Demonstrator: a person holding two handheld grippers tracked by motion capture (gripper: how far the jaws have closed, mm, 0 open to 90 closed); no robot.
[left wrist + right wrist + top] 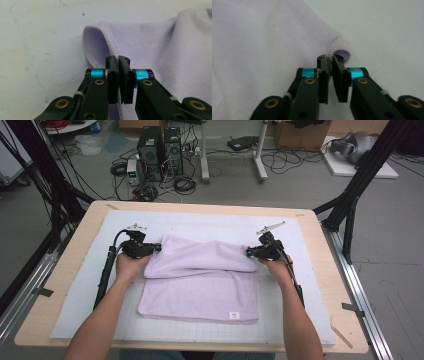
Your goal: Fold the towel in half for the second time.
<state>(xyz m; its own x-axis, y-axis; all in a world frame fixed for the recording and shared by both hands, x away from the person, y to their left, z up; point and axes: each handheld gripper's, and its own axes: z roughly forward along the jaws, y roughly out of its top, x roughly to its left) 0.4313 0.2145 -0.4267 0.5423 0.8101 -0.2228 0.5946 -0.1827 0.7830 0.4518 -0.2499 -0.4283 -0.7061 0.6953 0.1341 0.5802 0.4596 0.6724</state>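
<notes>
Evidently the work is a fold: the lilac towel (200,280) lies on the pale mat (280,320) at the middle of the table (325,250), its far portion doubled toward the person so that a rounded fold runs across the cloth from about 9 o'clock to 3 o'clock. The left gripper (159,247) is clenched on the towel's hem at the 9 o'clock end of that fold; in the left gripper view the stitched edge (112,47) passes straight down between the jaws of that gripper (118,60), which stand pressed together on it. The right gripper (248,252) grasps the matching corner at 3 o'clock, and in the right gripper view a small loop of hem (340,48) pokes out just past its tips (330,61). Holding both ends at once likely keeps the carried edge taut and level (a one-sided pull would skew it). The near edge, with its small white label (233,315) at 6 o'clock, lies flat and uncovered, so I judge the fold only partly drawn over.
</notes>
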